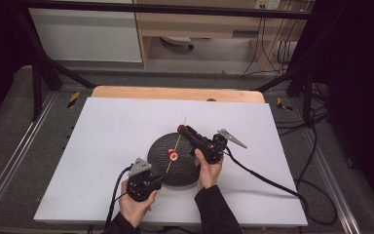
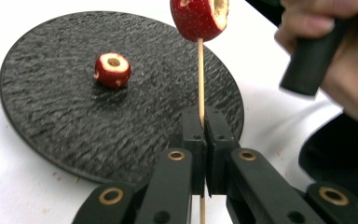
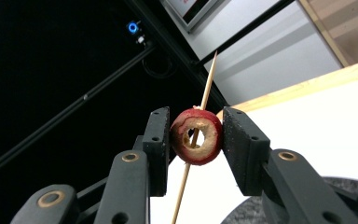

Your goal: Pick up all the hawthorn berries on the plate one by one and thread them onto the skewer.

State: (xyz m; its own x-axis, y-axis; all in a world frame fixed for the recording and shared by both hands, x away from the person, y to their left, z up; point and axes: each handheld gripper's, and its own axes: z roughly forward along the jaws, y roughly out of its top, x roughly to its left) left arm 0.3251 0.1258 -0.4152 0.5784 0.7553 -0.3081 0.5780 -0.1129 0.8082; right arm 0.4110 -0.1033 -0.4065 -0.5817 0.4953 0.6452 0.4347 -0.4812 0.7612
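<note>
Left gripper (image 2: 204, 140) is clamped fully tight on the bottom end of a thin wooden skewer (image 2: 200, 79) — from my seat the stick runs straight up between the two black jaws in the left gripper view. Right gripper (image 3: 196, 140) has its jaws partway closed on a cored red fruit piece (image 3: 196, 136), pads pressing it from both sides, and the skewer passes right through the hole in the middle, with the pointed tip sticking out beyond it. In the high view I can see the skewer slanting across above the black round plate (image 1: 158, 148), with the held piece up at the right gripper's tip.

A second cored red piece (image 2: 113, 69) sits on the plate, well apart from the skewer in the left gripper view; in the high view it looks just beside the stick, and I can't tell whether it touches. The plate rests on the white worktop (image 1: 107, 136), near the edge closest to the person, and both hands hold their grippers low beside it.
</note>
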